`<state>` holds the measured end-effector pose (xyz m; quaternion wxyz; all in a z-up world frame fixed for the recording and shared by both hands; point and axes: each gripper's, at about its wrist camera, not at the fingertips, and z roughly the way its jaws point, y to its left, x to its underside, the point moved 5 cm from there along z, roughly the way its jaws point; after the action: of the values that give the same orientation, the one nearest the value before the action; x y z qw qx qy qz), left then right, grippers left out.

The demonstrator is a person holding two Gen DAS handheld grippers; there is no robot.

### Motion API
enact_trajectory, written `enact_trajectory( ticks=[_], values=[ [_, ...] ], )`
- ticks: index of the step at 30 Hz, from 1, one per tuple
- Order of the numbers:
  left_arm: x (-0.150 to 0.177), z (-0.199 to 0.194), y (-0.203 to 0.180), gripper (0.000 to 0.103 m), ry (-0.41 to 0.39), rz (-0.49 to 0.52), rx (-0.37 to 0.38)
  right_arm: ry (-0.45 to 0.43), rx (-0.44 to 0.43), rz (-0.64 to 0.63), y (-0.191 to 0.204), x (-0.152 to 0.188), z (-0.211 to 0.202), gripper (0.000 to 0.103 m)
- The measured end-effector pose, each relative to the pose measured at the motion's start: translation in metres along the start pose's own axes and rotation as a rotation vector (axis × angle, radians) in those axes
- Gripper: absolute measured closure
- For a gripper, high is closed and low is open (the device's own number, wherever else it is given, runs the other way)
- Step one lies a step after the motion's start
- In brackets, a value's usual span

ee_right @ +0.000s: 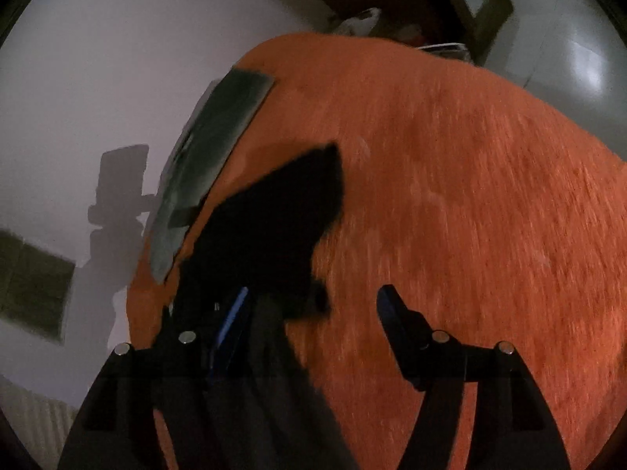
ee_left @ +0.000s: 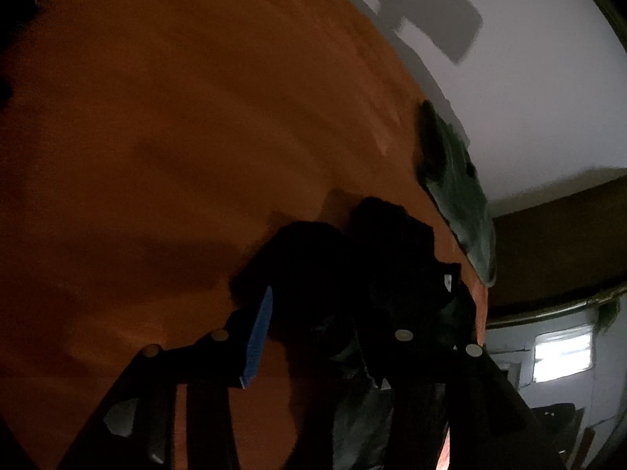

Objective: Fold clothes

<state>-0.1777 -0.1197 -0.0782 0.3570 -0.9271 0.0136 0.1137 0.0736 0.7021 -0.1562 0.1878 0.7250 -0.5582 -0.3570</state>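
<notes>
A black garment lies bunched on the orange blanket, right at my left gripper. The left gripper's blue pad stands apart from the other finger, which merges with the dark cloth. The cloth sits between the jaws and the pads do not press on it. In the right wrist view the black garment stretches away from my right gripper. That gripper is wide open, with its blue-padded finger over the cloth's edge and the other finger over bare blanket.
A folded dark green cloth lies along the blanket's edge beside the white wall; the left wrist view also shows this green cloth. Cluttered items lie past the blanket's far end. A bright window shows low right.
</notes>
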Motion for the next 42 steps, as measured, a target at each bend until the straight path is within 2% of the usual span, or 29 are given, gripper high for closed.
enact_trajectory(
  ticks=[2,6,9,10,11,12,15,17,19,22,24,25,26,27,29,32,34,35,36,37,38,39,42],
  values=[
    [0.001,0.007,-0.005,0.058,0.007,0.02,-0.015,0.02,0.013,-0.053,0.003,0.011,-0.002,0.036],
    [-0.007,0.015,-0.005,0.056,-0.035,0.061,-0.154,0.047,0.037,-0.142,0.011,0.018,-0.002,0.036],
    [-0.009,0.024,-0.004,0.057,-0.06,0.058,-0.186,0.054,0.033,-0.167,0.016,0.022,0.002,0.036],
    [-0.007,0.024,-0.007,0.059,-0.078,0.07,-0.172,0.056,0.027,-0.166,0.016,0.024,0.003,0.036],
    [-0.005,0.023,-0.011,0.091,-0.099,0.085,-0.156,0.061,0.024,-0.16,0.016,0.026,0.004,0.036],
    [-0.004,0.023,-0.015,0.103,-0.119,0.1,-0.139,0.065,0.022,-0.154,0.016,0.028,0.006,0.036],
    [-0.003,-0.013,-0.036,0.103,-0.266,0.11,-0.068,0.079,0.014,-0.133,0.014,0.033,0.01,0.036],
    [-0.005,-0.052,-0.044,0.103,-0.4,0.1,-0.036,0.083,0.002,-0.115,0.013,0.033,0.008,0.036],
    [-0.01,-0.073,-0.05,0.103,-0.443,0.132,-0.03,0.087,-0.006,-0.109,0.014,0.033,0.008,0.036],
    [-0.02,-0.045,-0.041,0.099,-0.239,0.137,-0.072,0.093,-0.007,-0.129,0.018,0.033,0.011,0.036],
    [-0.021,-0.015,-0.027,0.08,-0.084,0.101,-0.14,0.103,-0.008,-0.141,0.021,0.035,0.016,0.036],
    [-0.02,-0.004,-0.024,0.077,-0.047,0.103,-0.152,0.111,-0.01,-0.14,0.022,0.037,0.019,0.036],
    [-0.018,0.003,-0.023,0.071,-0.035,0.118,-0.158,0.118,-0.011,-0.139,0.024,0.04,0.022,0.036],
    [-0.019,0.01,-0.021,0.06,-0.034,0.122,-0.17,0.131,-0.014,-0.139,0.025,0.043,0.026,0.036],
    [-0.021,0.022,-0.018,0.047,-0.032,0.125,-0.198,0.156,-0.016,-0.143,0.028,0.051,0.033,0.036],
    [-0.025,0.03,-0.011,0.044,-0.021,0.077,-0.153,0.19,-0.008,-0.169,0.03,0.062,0.041,0.036],
    [-0.023,0.036,-0.012,0.045,-0.025,0.073,-0.149,0.202,0.004,-0.179,0.027,0.067,0.045,0.036],
    [-0.021,0.037,-0.016,0.052,-0.037,0.099,-0.148,0.205,0.006,-0.171,0.024,0.069,0.045,0.036],
    [-0.022,0.036,-0.018,0.096,-0.059,0.113,-0.157,0.207,0.008,-0.162,0.02,0.07,0.045,0.036],
    [-0.023,0.034,-0.02,0.098,-0.084,0.124,-0.168,0.206,0.006,-0.153,0.018,0.071,0.045,0.036],
    [-0.024,0.027,-0.018,0.099,-0.127,0.081,-0.181,0.205,0.004,-0.14,0.015,0.07,0.045,0.036],
    [-0.027,0.009,-0.012,0.099,-0.212,-0.02,-0.149,0.204,0.002,-0.131,0.013,0.07,0.045,0.036],
    [-0.033,-0.017,-0.007,0.099,-0.275,-0.135,-0.082,0.205,-0.001,-0.125,0.013,0.068,0.043,0.036]
  ],
)
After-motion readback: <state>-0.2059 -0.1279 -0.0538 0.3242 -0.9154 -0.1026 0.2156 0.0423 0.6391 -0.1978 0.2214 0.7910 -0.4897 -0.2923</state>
